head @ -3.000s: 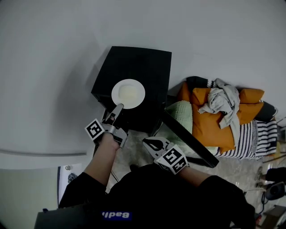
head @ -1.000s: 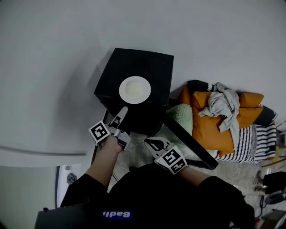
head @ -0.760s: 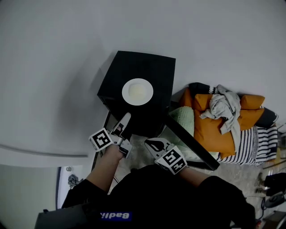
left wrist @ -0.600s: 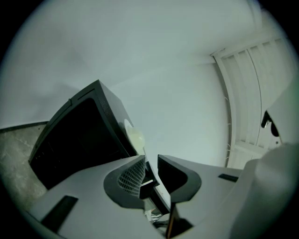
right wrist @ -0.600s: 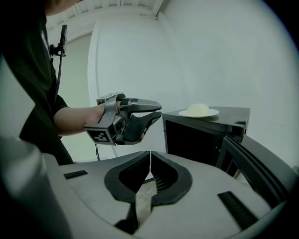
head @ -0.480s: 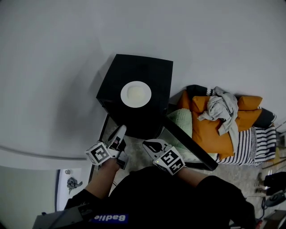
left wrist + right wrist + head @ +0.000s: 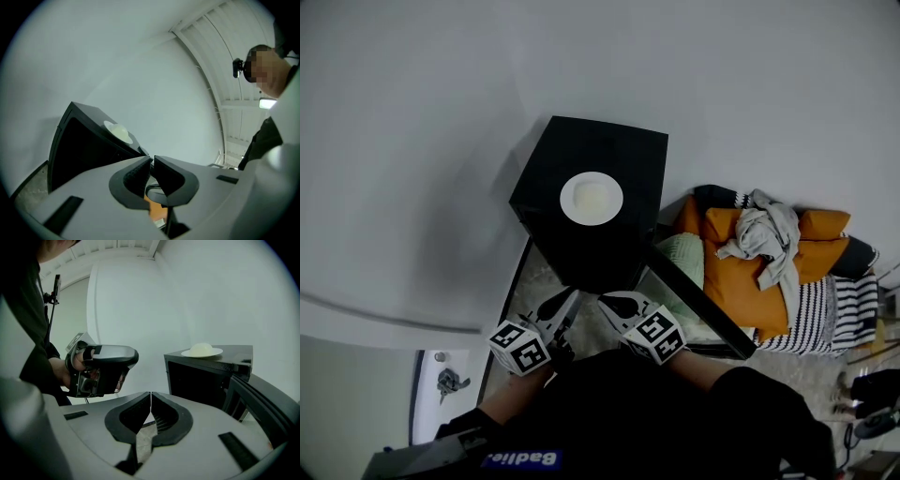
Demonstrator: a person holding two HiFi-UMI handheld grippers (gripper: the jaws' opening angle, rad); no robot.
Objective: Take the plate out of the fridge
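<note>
A white plate with a pale mound on it rests on top of the black mini fridge; it also shows as the plate and the plate. The fridge door hangs open to the right. My left gripper hovers in front of the fridge, away from the plate. Its jaws have just been closing, a slim gap is left, and nothing is between them. My right gripper is beside it, shut and empty.
Orange cushions with a grey cloth on them, a green pillow and striped fabric lie right of the open door. A plain white wall stands behind the fridge. A person's hand holds the left gripper's handle.
The left gripper has drawn back from the fridge front toward the person, rolled, and its jaws have narrowed. The right gripper has stayed put.
</note>
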